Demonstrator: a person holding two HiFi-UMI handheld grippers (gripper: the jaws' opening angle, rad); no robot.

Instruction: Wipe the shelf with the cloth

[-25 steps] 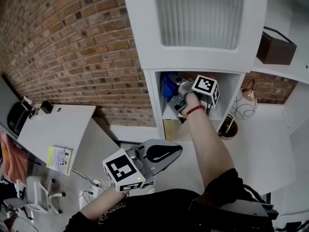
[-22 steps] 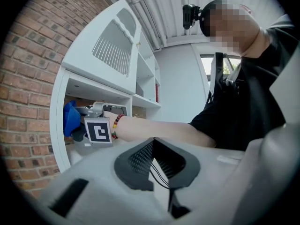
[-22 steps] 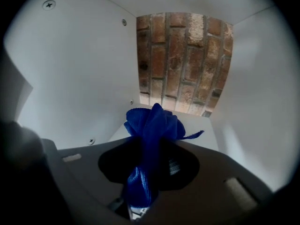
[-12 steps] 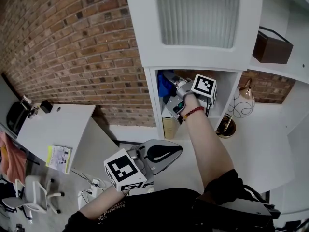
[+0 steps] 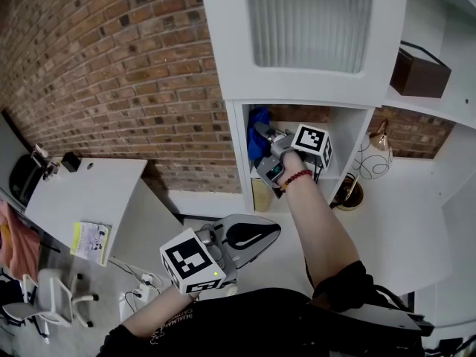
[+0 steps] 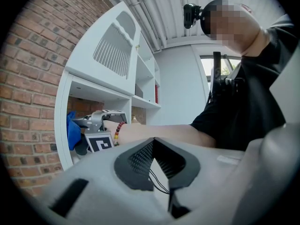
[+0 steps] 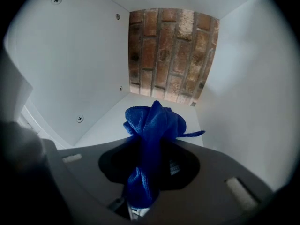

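The right gripper (image 7: 151, 149) has its jaws closed on the blue cloth (image 7: 153, 123), which runs up between them as a pinched strip and bunches into a loose ball just past the tips; in the head view this gripper (image 5: 262, 141) reaches into the open shelf compartment (image 5: 349, 143), its marker cube (image 5: 313, 141) at the compartment's mouth and a red bead bracelet (image 5: 299, 173) on the wrist behind it; the cloth (image 5: 257, 122) sits in the left part of the compartment, close to the left inner wall, and whether it touches that wall or the floor cannot be told; the compartment's white floor (image 7: 110, 123) and side walls run back to a bare brick rear panel (image 7: 169, 55).

The left gripper (image 6: 153, 141) is held low, well below and in front of the compartment, its jaws brought together at the tips with nothing between them; in the head view it (image 5: 266, 233) points roughly toward the compartment.

Directly above the compartment is a white door with ribbed glass (image 5: 309, 21); just to its right stand a round patterned vase (image 5: 372, 161) and a dark bowl (image 5: 349, 197); above and to its right is a brown box (image 5: 424, 73); to its left spreads the brick wall (image 5: 111, 73); far to its lower left is a white table (image 5: 82, 195) with a booklet (image 5: 91, 242).
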